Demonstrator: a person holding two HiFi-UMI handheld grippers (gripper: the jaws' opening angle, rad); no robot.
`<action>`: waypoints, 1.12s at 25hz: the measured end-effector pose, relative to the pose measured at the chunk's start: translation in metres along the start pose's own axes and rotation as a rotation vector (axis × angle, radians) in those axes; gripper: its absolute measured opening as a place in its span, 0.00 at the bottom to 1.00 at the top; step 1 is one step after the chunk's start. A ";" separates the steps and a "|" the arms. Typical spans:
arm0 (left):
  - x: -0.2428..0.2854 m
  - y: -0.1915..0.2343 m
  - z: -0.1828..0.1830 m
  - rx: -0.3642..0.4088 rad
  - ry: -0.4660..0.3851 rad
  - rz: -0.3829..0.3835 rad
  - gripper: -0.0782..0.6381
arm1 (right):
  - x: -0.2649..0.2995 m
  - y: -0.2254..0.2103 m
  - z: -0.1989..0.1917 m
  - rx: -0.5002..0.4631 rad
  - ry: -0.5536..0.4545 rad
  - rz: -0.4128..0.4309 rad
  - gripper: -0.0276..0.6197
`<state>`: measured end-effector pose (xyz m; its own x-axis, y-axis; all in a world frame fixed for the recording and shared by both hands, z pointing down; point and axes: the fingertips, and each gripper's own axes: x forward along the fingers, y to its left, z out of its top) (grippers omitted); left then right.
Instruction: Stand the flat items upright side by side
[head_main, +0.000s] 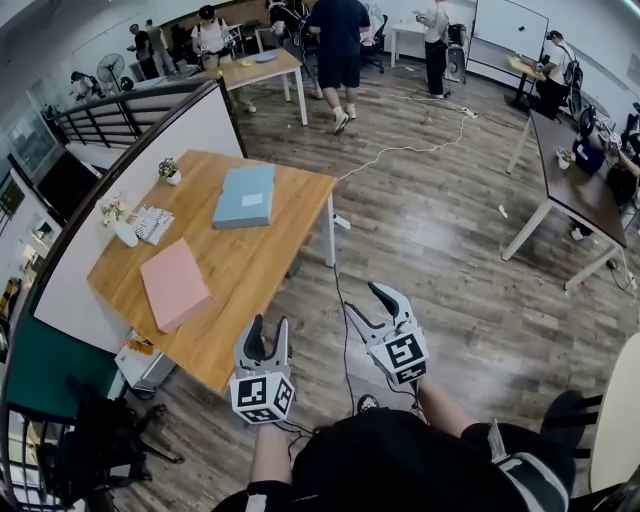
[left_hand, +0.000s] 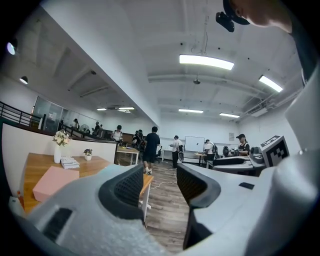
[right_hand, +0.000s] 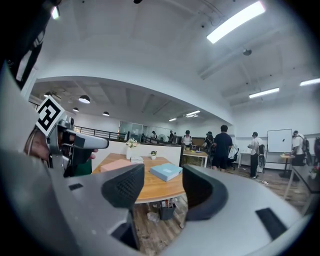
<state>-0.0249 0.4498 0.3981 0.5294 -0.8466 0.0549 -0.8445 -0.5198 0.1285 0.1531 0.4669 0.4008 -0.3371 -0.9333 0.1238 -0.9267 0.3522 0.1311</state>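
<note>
Pink item (head_main: 176, 284) and blue item (head_main: 245, 195) lie flat while left tool (head_main: 270, 326) and right tool (head_main: 363, 300) point level, released, empty.

Left gripper (head_main: 268, 338) and right gripper (head_main: 370, 306) are held side by side, roughly level, both empty with jaws apart.

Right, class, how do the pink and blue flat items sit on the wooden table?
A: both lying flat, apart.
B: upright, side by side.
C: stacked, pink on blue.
A: the pink flat item and the blue flat item each lie flat on the wooden table, with bare wood between them.
</note>
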 end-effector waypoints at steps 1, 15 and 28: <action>0.004 -0.003 -0.003 0.001 0.006 0.003 0.40 | -0.001 -0.006 -0.003 0.004 0.002 0.001 0.42; 0.062 -0.023 -0.030 0.012 0.096 0.081 0.45 | 0.015 -0.076 -0.040 0.149 0.017 0.073 0.45; 0.156 0.065 -0.041 -0.051 0.113 0.109 0.48 | 0.142 -0.093 -0.054 0.210 0.068 0.127 0.46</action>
<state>0.0059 0.2890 0.4553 0.4425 -0.8781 0.1820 -0.8941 -0.4163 0.1654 0.2005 0.3049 0.4597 -0.4476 -0.8732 0.1928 -0.8942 0.4373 -0.0956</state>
